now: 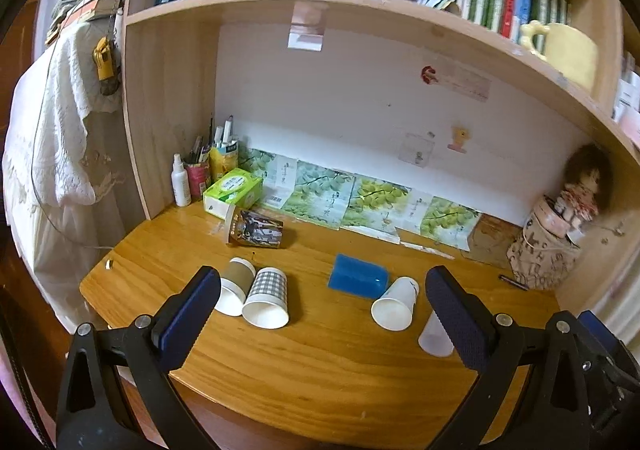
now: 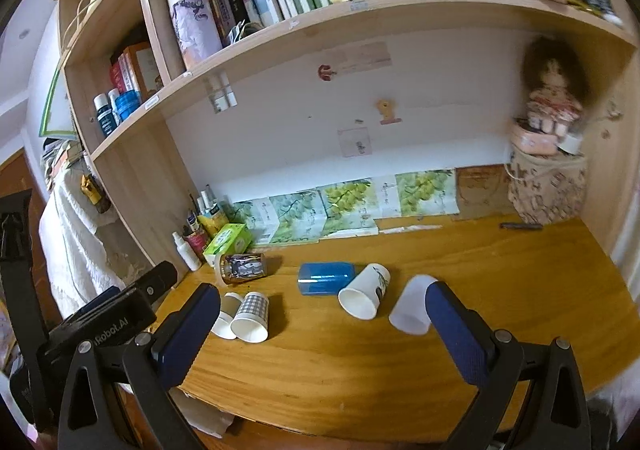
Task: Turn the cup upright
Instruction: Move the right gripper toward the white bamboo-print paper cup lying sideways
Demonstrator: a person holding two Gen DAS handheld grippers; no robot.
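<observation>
Six cups lie on their sides on the wooden desk (image 1: 320,362), none upright: brown-sleeved cup (image 1: 235,282) touching a grey checked cup (image 1: 267,298) at left, a dark printed cup (image 1: 256,228) further back by the green tissue box (image 1: 232,192), a blue cup (image 1: 358,276) mid-desk, a white printed cup (image 1: 396,302) just right of it, and a translucent white cup (image 2: 412,308) near the front right. Left tool (image 1: 324,306) is spread wide, holding nothing, above the front edge; its right finger partly hides the translucent cup. Right tool (image 2: 324,314) is likewise spread, empty. Also 1 spray bottle (image 1: 181,180), 1 pen pot (image 1: 198,170), 1 doll (image 1: 580,186) w/ patterned bag at back right, 1 pen (image 2: 520,226) beside it.
</observation>
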